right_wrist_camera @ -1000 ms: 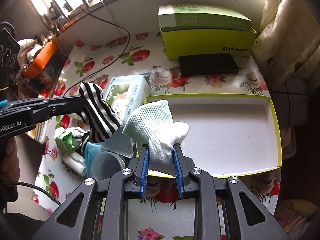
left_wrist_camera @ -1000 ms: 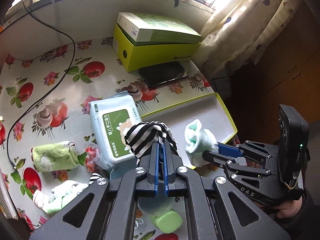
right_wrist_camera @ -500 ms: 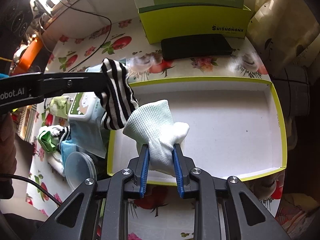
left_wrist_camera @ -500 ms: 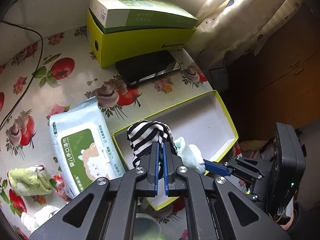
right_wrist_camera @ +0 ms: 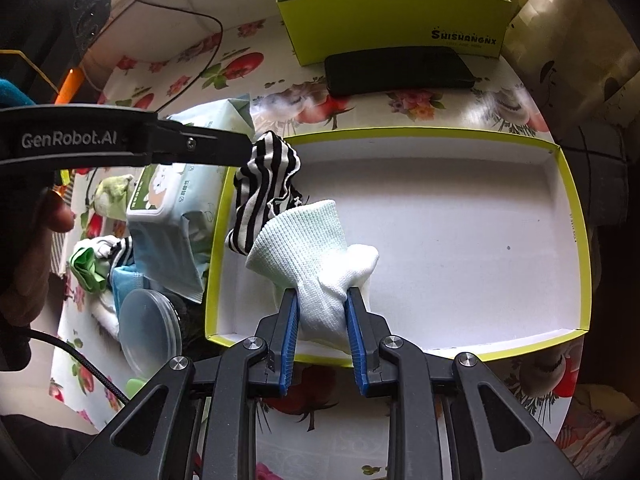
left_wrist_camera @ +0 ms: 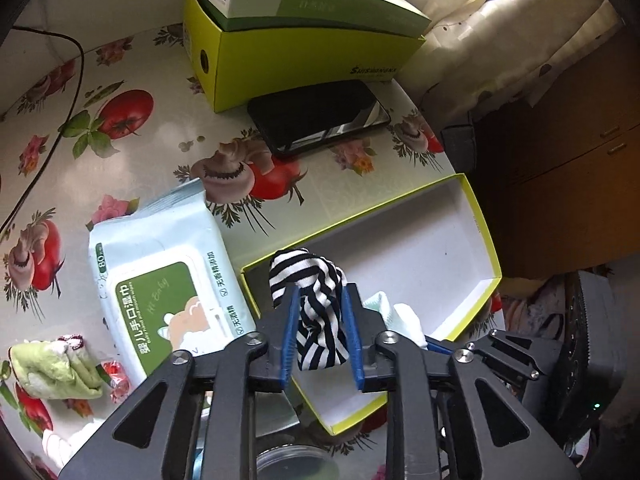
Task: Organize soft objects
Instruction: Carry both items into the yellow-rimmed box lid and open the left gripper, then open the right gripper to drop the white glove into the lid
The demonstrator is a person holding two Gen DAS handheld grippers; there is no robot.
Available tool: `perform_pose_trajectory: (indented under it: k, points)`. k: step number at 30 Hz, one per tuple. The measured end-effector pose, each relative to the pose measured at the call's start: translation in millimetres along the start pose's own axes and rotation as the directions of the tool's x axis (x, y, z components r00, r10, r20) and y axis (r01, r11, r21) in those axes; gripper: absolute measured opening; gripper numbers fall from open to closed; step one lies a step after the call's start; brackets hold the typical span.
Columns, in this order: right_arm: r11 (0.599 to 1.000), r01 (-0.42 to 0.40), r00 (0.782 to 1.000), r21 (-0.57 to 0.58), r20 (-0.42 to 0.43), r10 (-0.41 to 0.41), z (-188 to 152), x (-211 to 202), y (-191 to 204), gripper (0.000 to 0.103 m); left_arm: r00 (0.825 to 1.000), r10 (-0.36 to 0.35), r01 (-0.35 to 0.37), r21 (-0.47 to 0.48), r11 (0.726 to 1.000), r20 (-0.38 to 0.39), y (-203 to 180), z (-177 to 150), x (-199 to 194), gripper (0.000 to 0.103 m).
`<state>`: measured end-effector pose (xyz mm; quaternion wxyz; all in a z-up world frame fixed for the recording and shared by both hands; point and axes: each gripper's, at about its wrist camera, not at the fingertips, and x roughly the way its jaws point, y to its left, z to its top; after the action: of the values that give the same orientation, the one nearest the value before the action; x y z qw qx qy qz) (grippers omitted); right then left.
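A shallow yellow-rimmed white tray lies on the flowered table. My left gripper has its jaws parted, with a black-and-white striped sock hanging loosely between them over the tray's left end. The sock also shows in the right wrist view. My right gripper is shut on a pale mint-white sock just above the tray's near left part. That sock peeks out in the left wrist view.
A wet-wipes pack lies left of the tray. A green rolled cloth, more socks and a clear lid lie at the near left. A black phone and stacked yellow-green boxes stand behind. A cable runs at the far left.
Both grippers have moved over the tray with their socks. The left jaws have spread apart, so the striped sock now hangs loose between them. The right grip is unchanged.
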<state>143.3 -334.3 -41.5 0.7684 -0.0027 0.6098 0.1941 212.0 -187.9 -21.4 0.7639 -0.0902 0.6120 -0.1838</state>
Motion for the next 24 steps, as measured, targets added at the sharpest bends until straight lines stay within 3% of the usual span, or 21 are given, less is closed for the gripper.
perform_pose_trajectory:
  k: [1,8,10,12,15,19,24]
  points:
    - [1.000,-0.005,1.000,-0.004,-0.004,0.005,1,1,1,0.022,1.000,0.002,-0.002,-0.005,1.000,0.005,3,0,-2,0.036]
    - [0.998,-0.041,0.998,-0.053,-0.060,0.037,3,12,18,0.025,0.998,-0.005,0.008,-0.054,0.999,0.057,19,-6,-31,0.036]
    - [0.997,-0.051,0.997,-0.055,-0.064,0.047,3,12,21,0.029,0.998,0.001,0.003,-0.061,0.998,0.070,24,-10,-40,0.036]
    - [0.997,-0.067,0.997,-0.045,-0.042,0.065,1,7,23,0.042,0.997,0.004,0.002,-0.074,0.997,0.082,29,-16,-49,0.036]
    - [0.996,-0.089,0.996,-0.030,-0.015,0.089,1,2,25,0.044,0.995,0.006,0.003,-0.089,0.996,0.096,34,-26,-60,0.036]
    - [0.996,-0.094,0.996,0.006,0.013,0.093,0,0,22,0.043,0.994,0.013,-0.003,-0.098,0.995,0.107,39,-41,-72,0.036]
    - [0.997,-0.069,0.997,0.034,-0.017,0.070,-3,11,18,0.023,0.993,0.035,-0.022,-0.109,0.994,0.116,45,-62,-85,0.036]
